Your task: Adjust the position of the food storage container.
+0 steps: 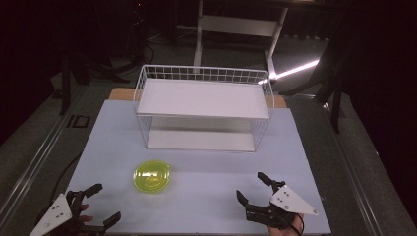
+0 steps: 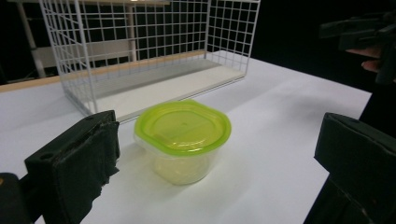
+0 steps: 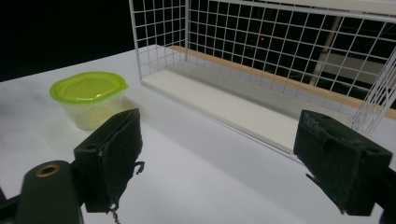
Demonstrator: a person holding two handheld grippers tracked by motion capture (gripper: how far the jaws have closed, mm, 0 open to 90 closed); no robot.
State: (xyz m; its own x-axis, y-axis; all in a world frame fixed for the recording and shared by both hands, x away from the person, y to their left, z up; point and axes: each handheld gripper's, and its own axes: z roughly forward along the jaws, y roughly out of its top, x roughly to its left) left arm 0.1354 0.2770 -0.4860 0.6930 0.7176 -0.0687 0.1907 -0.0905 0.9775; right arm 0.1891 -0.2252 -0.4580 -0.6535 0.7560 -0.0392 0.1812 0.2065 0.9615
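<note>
- Dark room all round; I work on a white table with nothing cluttering it.
- My target, the lidded container, sits near the front, left of centre, just ahead of the wire rack.
- I judge it light, thin-walled plastic, a bit slick; I'd grip the clear walls just under the green lid, gently.
- My left gripper is spread wide, facing it.
- My right gripper is also spread, well apart from it.
</note>
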